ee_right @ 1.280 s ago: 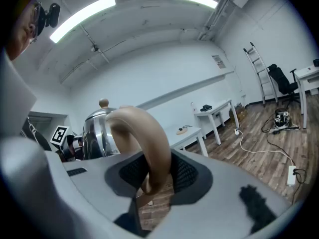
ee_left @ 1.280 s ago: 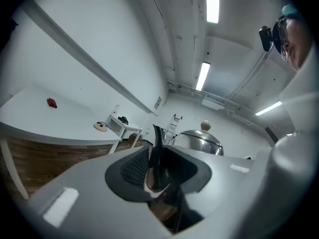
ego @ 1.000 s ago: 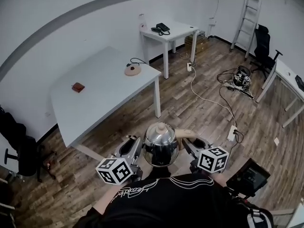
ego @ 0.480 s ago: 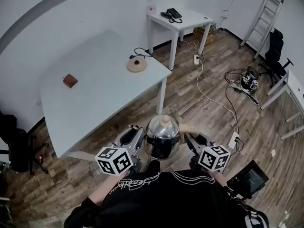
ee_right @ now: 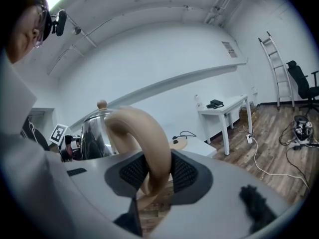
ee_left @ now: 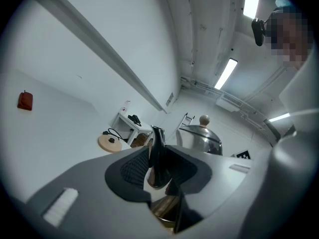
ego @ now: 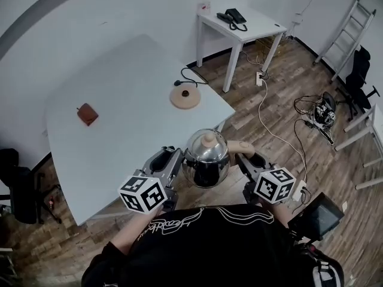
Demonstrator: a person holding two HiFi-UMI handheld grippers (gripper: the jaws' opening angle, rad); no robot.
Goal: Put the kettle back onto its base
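I hold a steel kettle point(ego: 205, 157) with a tan knob in the air between both grippers, just off the near corner of the large white table point(ego: 119, 130). My left gripper point(ego: 172, 161) is shut on the kettle's dark spout point(ee_left: 157, 156). The right gripper point(ego: 244, 154) is shut on the curved tan handle point(ee_right: 149, 143). The kettle's round tan base point(ego: 185, 97), with a black centre and black cord, lies on the table beyond the kettle. It also shows as the base point(ee_left: 110, 142) in the left gripper view and the base point(ee_right: 178, 143) in the right gripper view.
A small brown object point(ego: 87, 113) lies on the large table's left part. Behind stands a smaller white table point(ego: 239, 23) with a phone and a bottle. A white cable point(ego: 275, 133) runs over the wood floor; a ladder point(ego: 350, 28) and office chair point(ego: 362, 70) stand at right.
Both grippers and the kettle have come closer to the large table, which now lies just ahead of the kettle. The grips on spout and handle are unchanged.
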